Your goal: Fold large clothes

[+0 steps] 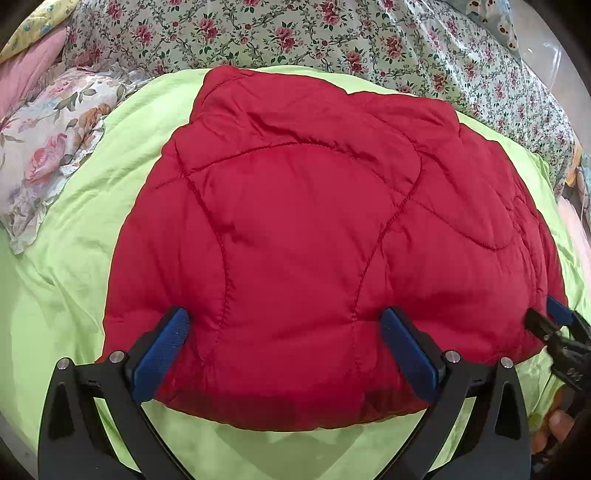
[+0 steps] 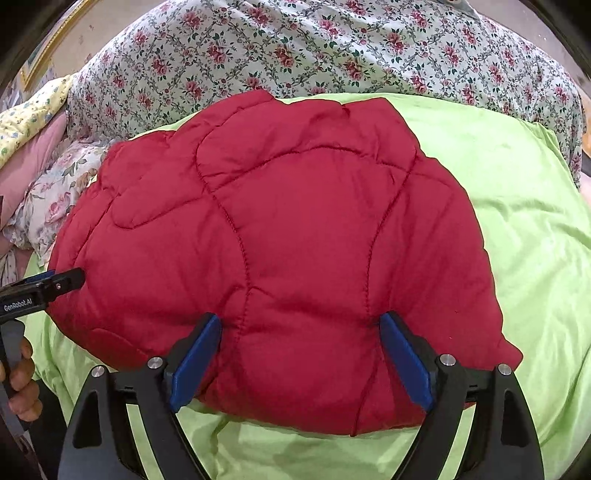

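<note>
A red quilted padded jacket (image 1: 303,206) (image 2: 295,221) lies folded into a rounded bundle on a lime green sheet (image 1: 74,295) (image 2: 517,221). My left gripper (image 1: 284,314) stands wide open over the bundle's near edge, its blue fingertips (image 1: 177,325) sunk into the puffy fabric, which bulges up between them. My right gripper (image 2: 300,318) is open just as wide on the near edge further right, tips dented into the jacket in the same way. Each gripper shows at the side of the other's view: the right one (image 1: 546,325), the left one (image 2: 55,284).
A rose-patterned bedcover (image 1: 295,33) (image 2: 295,48) is bunched up behind the jacket. A pale floral pillow (image 1: 48,147) and pink bedding lie at the left. A person's hand (image 2: 22,384) holds the left gripper's handle. Green sheet spreads to the right of the jacket.
</note>
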{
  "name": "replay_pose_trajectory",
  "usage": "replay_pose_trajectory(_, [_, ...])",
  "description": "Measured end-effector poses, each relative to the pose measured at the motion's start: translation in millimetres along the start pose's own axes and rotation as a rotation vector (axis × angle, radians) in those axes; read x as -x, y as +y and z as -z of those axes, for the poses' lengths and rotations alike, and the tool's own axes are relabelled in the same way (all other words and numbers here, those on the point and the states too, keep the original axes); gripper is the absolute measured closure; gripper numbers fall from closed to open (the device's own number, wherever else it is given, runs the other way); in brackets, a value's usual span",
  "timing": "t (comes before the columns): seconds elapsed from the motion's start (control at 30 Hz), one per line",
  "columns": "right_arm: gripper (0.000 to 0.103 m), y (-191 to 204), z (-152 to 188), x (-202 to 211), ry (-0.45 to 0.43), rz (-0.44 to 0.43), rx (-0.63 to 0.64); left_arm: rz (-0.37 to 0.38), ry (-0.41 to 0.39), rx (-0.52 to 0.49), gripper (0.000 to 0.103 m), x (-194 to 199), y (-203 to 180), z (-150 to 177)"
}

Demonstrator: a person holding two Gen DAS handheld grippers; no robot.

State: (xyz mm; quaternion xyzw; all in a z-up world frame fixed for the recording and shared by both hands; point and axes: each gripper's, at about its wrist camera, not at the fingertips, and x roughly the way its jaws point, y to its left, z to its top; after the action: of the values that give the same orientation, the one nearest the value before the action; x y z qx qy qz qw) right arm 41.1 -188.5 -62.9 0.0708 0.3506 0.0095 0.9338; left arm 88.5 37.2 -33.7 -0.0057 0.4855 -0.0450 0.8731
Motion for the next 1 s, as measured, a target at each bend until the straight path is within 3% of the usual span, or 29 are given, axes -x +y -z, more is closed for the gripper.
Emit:
replay_pose_trajectory(0.17, [0.017, 1.7, -11.7, 21.6, -0.061, -0.004, 0.002, -0.004, -0.001, -0.005, 0.000, -0.5, 1.7, -0.7])
replay_pose_trajectory(0.3, [0.016, -9.4, -16.3, -5.3, 0.007, 0.002, -0.015, -0.002, 0.000, -0.009, 0.000, -0.9, 1.0, -1.0])
replay_pose_trajectory(0.53, [0.011, -10.3, -17.4, -17.6, 0.001, 0.011, -0.007, -0.006, 0.005, -0.008, 0.000, -2.5, 0.0, -2.3])
replay_pose_trajectory(1.0, [0.012, -5.7, -13.3, 13.9, -0.017, -0.044, -0.031, 0.004, 0.025, -0.015, 0.000, 11.2, -0.7, -0.1])
